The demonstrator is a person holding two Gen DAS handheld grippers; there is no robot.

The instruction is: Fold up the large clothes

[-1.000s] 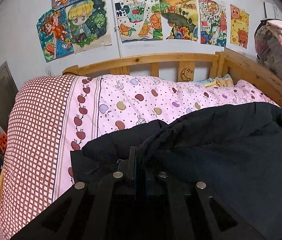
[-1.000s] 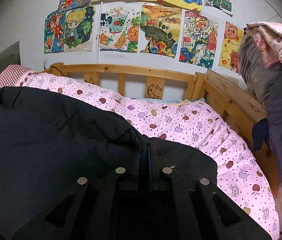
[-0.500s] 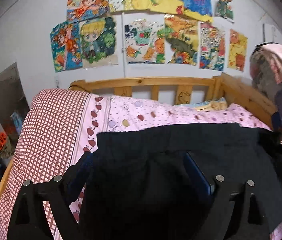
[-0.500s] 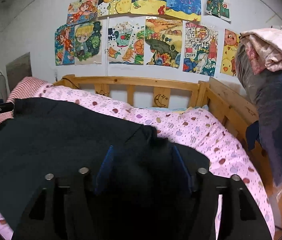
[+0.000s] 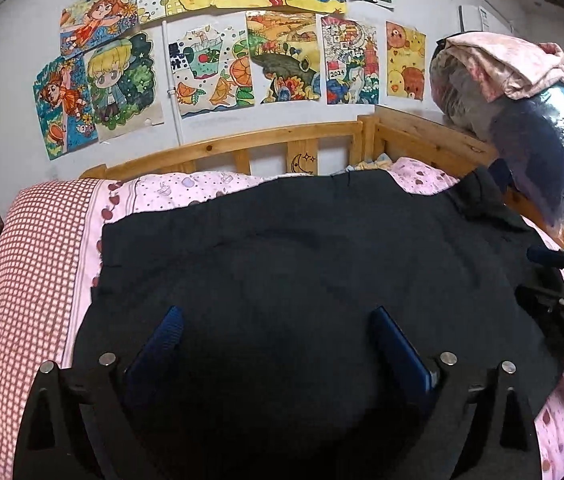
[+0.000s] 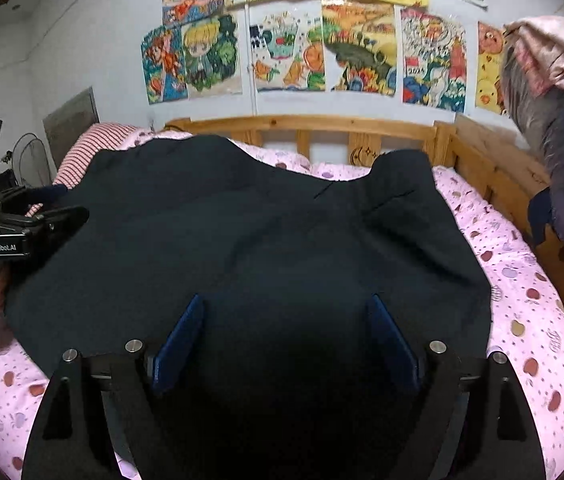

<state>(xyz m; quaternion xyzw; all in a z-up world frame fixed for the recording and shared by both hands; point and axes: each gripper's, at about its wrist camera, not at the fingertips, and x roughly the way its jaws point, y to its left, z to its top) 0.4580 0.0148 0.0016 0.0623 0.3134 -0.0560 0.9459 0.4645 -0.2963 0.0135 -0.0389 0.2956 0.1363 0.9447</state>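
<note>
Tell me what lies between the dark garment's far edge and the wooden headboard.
Only a strip of pink fruit-print bedding lies between the dark garment and the wooden headboard; the right wrist view shows it best.

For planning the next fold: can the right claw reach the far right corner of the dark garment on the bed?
Probably yes: the right claw is open above the dark navy garment, and nothing lies between it and that corner.

white wall (image 5: 9, 60) | drawings (image 5: 209, 68) taped up | wooden bed frame (image 5: 265, 140) | pink bedding (image 6: 522, 280)
</note>
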